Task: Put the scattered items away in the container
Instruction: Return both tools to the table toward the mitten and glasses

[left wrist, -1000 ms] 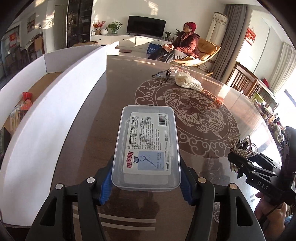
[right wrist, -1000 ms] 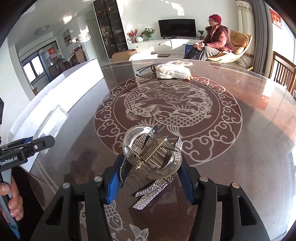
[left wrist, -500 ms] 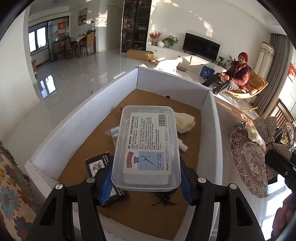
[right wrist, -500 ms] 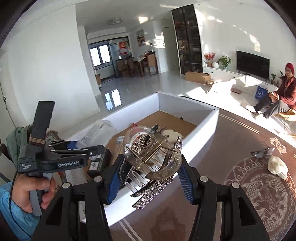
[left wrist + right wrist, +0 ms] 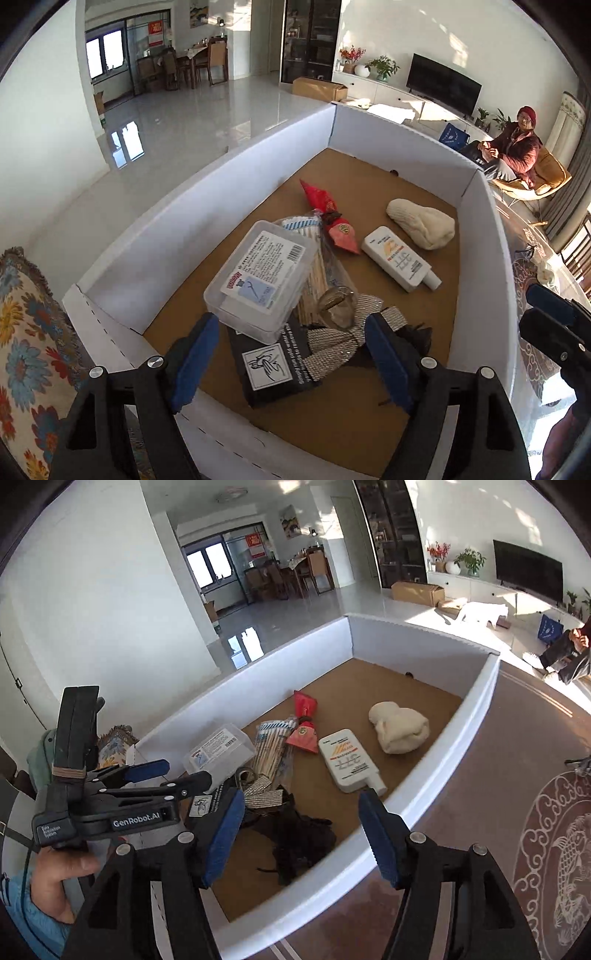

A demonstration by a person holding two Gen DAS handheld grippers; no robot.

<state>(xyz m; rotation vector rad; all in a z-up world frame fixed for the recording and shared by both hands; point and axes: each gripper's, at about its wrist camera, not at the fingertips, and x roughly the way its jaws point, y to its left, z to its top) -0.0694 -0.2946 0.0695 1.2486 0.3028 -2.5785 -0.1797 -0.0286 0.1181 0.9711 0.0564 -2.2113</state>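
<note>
I have both tools over the white-walled cardboard box with the brown floor (image 5: 207, 206), and both stand with their blue pads spread apart and nothing between them: the left gripper (image 5: 288, 360) low in the frame of its own view, the right gripper (image 5: 301, 834) low in the frame of its own. The clear plastic floss-pick box with the printed label (image 5: 262, 275) lies left of centre in the left view, tilted, its far end propped on a cellophane bundle of wooden sticks (image 5: 275, 744). Just right of it sits the clear-and-rhinestone hair clip (image 5: 341, 308), resting on a black packet with a white sticker (image 5: 273, 363). A white squeeze tube (image 5: 397, 258), a red foil sachet (image 5: 325, 216), a cream knitted bundle (image 5: 421, 223) and some crumpled black fabric (image 5: 295, 836) share the floor. I judge the drop-off step finished for this pair. At the right edge of the right view, something small lies on the patterned brown tabletop (image 5: 498, 775); it is too cut off for me to name, though it may be another stray item. My next move calls for lifting both tools clear of the box wall and swinging back toward the table to look for whatever remains.
</note>
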